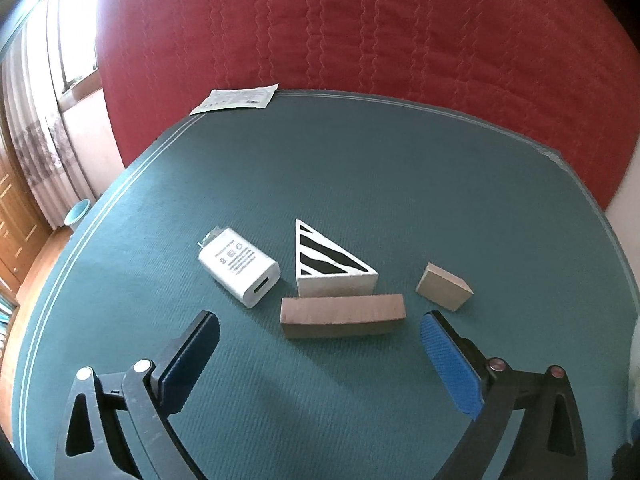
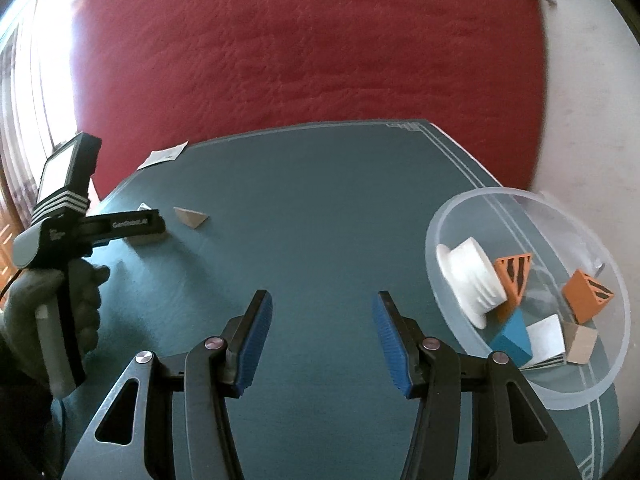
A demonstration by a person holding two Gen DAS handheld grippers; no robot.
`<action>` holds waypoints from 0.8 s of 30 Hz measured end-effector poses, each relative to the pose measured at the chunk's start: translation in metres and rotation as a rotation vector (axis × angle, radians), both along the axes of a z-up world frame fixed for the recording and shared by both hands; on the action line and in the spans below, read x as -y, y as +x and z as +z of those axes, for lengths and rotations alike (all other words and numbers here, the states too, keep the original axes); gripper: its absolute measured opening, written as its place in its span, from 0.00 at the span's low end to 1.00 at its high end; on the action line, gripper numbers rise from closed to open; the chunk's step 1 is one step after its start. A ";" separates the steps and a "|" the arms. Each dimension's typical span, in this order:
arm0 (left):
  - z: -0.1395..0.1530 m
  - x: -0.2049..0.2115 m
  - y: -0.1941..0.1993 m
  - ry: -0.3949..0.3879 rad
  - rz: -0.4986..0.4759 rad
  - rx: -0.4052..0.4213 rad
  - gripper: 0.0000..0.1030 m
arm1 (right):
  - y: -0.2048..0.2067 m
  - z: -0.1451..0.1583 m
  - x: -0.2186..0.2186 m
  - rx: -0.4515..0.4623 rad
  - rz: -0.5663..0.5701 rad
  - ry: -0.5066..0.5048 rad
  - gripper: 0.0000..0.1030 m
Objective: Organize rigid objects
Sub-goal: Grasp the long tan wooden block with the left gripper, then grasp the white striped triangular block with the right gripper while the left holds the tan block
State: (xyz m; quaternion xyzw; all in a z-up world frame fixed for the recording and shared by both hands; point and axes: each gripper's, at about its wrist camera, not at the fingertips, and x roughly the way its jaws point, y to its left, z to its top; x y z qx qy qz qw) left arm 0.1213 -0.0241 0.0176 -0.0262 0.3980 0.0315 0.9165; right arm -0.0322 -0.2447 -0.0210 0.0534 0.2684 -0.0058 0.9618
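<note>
In the left wrist view, my left gripper [image 1: 320,324] is open and empty, just short of a long wooden block [image 1: 343,315]. Behind it stand a white triangular block with black stripes [image 1: 332,266], a white USB charger [image 1: 240,266] to the left and a small wooden block [image 1: 444,286] to the right. In the right wrist view, my right gripper [image 2: 322,308] is open and empty above the green mat [image 2: 320,208]. A clear bowl [image 2: 452,308] at its right holds a white spool [image 2: 472,276], orange striped blocks [image 2: 514,276], a blue block [image 2: 514,336] and others.
A paper sachet [image 1: 236,100] lies at the mat's far edge. A red quilted bed [image 1: 360,32] rises behind the table. The left gripper's body and gloved hand [image 2: 60,264] show at the left of the right wrist view, near the small wooden block [image 2: 192,216].
</note>
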 end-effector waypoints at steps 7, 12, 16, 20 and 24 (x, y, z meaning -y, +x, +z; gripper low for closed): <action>-0.009 -0.002 0.002 -0.039 -0.015 -0.037 0.79 | 0.006 -0.004 -0.004 -0.027 0.021 0.011 0.52; -0.006 0.001 -0.007 -0.044 -0.044 -0.013 0.61 | 0.010 -0.007 -0.009 -0.045 0.033 0.015 0.52; -0.006 -0.004 -0.014 -0.060 -0.047 -0.013 0.61 | 0.011 -0.007 -0.013 -0.052 0.043 0.013 0.52; -0.007 -0.015 -0.019 -0.070 -0.035 -0.015 0.61 | 0.019 -0.009 -0.016 -0.077 0.065 0.029 0.52; -0.006 -0.030 -0.033 -0.074 -0.012 -0.011 0.61 | 0.029 -0.010 -0.024 -0.112 0.111 0.046 0.52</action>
